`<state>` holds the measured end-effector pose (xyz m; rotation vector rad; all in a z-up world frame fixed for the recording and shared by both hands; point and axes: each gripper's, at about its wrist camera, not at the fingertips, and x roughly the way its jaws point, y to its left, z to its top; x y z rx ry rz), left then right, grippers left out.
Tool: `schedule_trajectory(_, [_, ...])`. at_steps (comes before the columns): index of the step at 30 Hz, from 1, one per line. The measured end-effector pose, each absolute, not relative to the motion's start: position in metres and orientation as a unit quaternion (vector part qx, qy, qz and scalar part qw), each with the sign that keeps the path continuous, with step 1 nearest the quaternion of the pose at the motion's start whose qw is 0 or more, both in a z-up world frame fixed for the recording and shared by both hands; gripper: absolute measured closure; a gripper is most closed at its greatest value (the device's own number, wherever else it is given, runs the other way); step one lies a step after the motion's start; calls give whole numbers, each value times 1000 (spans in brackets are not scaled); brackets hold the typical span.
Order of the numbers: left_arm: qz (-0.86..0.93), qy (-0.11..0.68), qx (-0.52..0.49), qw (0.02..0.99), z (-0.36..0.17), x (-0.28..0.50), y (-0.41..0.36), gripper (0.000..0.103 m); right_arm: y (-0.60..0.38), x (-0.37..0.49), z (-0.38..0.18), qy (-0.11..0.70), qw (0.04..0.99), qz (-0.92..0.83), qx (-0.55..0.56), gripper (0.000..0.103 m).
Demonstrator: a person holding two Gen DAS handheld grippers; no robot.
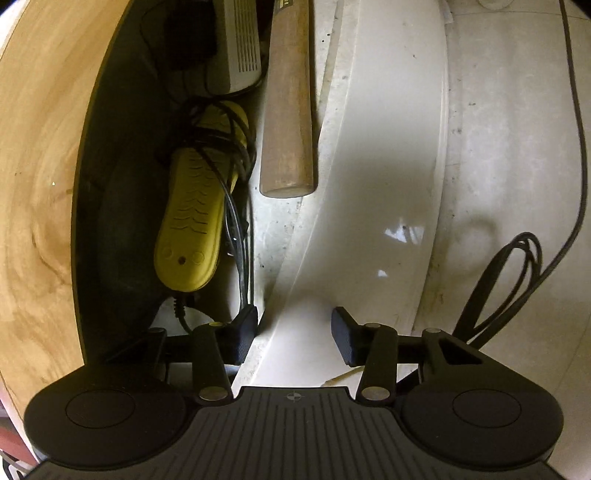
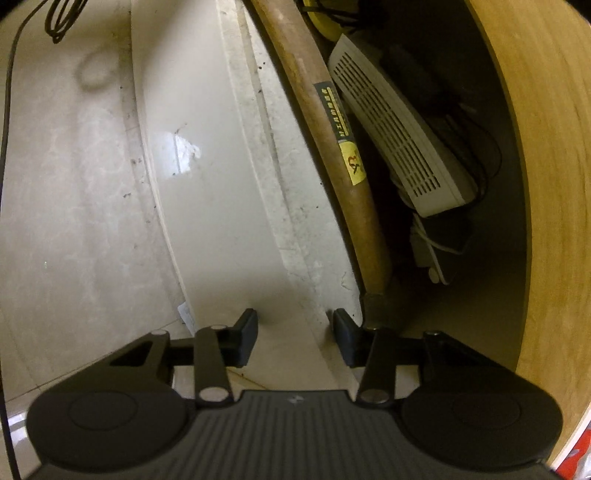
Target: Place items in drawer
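Note:
The drawer's white front panel [image 1: 388,147] stands open below a wooden top [image 1: 40,147]. Inside lie a wooden hammer handle [image 1: 290,110], a yellow device [image 1: 192,214] wrapped in black cord, and a white vented box [image 1: 240,40]. My left gripper [image 1: 294,338] is open and empty, straddling the drawer's front edge. In the right wrist view the handle [image 2: 332,129] with its yellow label and the white vented box [image 2: 395,129] lie in the drawer. My right gripper [image 2: 295,336] is open and empty over the drawer front [image 2: 207,184].
A black cable loop [image 1: 506,280] lies on the pale tiled floor [image 1: 517,147] right of the drawer; it also shows in the right wrist view [image 2: 62,18]. A white plug and cord [image 2: 432,254] lie in the dark drawer interior. The wooden top [image 2: 554,184] overhangs the drawer.

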<state>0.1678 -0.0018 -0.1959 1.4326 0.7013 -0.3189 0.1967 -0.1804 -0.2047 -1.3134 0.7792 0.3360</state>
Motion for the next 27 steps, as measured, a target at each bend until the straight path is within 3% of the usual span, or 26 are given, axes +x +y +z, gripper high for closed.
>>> schedule_trajectory(27, [-164,332,646,667,-200,118,-7,61,-175,131,-195,362,674,182,-617,62])
